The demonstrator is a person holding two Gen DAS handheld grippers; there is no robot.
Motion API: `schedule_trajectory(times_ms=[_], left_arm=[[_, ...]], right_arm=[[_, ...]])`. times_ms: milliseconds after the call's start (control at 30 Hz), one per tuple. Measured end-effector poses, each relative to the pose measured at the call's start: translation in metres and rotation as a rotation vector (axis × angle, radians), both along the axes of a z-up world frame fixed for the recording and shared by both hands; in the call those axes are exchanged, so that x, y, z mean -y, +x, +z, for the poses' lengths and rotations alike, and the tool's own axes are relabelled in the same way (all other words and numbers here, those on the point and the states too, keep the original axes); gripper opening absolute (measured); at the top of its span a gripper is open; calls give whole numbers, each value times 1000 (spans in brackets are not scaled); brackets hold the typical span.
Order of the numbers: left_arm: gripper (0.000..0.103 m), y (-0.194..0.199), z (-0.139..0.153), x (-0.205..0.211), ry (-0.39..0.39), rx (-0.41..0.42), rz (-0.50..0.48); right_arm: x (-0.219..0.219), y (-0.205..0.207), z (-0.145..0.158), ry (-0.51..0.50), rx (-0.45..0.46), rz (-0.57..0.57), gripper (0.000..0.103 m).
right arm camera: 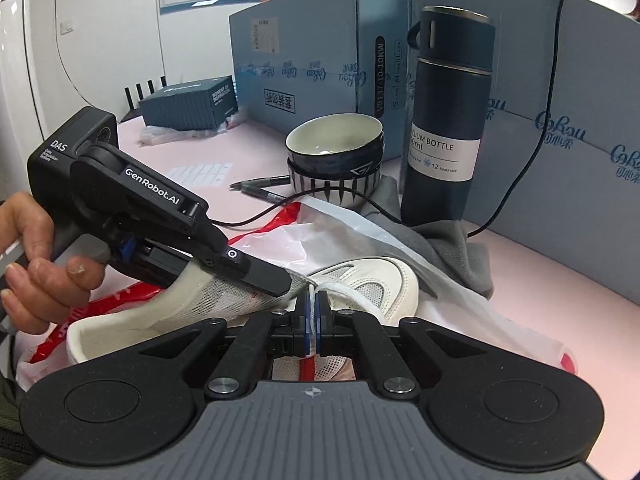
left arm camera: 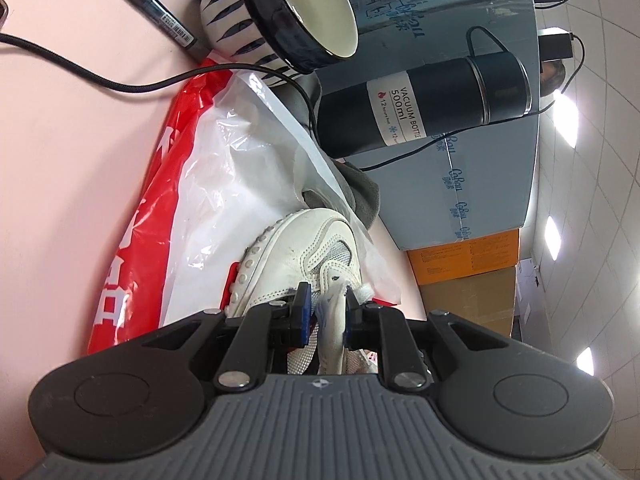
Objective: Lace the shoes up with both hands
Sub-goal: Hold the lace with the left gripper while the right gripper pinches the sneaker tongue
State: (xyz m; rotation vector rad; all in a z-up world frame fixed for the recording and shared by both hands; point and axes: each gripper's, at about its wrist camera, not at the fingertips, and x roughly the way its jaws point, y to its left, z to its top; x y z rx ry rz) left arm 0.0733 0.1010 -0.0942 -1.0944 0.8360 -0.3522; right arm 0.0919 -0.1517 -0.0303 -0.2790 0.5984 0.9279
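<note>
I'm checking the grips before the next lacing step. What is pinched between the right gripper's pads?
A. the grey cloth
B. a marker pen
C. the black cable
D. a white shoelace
D: in the right wrist view the right gripper is shut on a thin white shoelace running between its blue pads, above the white shoe.

Bright ceiling panels (left arm camera: 557, 231) light both sharp views; fisheye edges bend.

"What does that flask (right arm camera: 444, 120) say?"

"'VACUUM BOTTLE', '500ml', and '12 hours cold' on its white label (left arm camera: 400, 110)."

"And the black gripper (right arm camera: 280, 284) over the shoe?"

"'GenRobot.AI' on the arm, 'DAS' on the block behind it."

"The blue boxes (right arm camera: 320, 52)?"

"'CoRou' along the tape, 'V9137-10-10KW' on an edge strip. Small box (right arm camera: 188, 106): 'MOMENT OF INSPIRATION'."
</note>
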Motion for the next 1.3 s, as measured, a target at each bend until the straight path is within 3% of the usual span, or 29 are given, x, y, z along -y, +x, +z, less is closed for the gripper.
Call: schedule_trajectory(times_ms=[233, 633, 867, 1100, 1300], left_arm=[[14, 0, -2, 0, -11, -5, 1], [14, 0, -3, 0, -20, -13, 4], [14, 0, -2, 0, -15, -15, 1], [14, 0, -1, 0, -3, -12, -3], [14, 0, -1, 1, 8, -11, -8]], right_arm=[[-4, -4, -1, -67, 69, 115, 3], [-1, 2, -8, -17, 38, 52, 1], [-3, -9, -10, -74, 133, 154, 3], [-3, -4, -13, -55, 135, 132, 1], [3, 7, -16, 15, 34, 58, 0]])
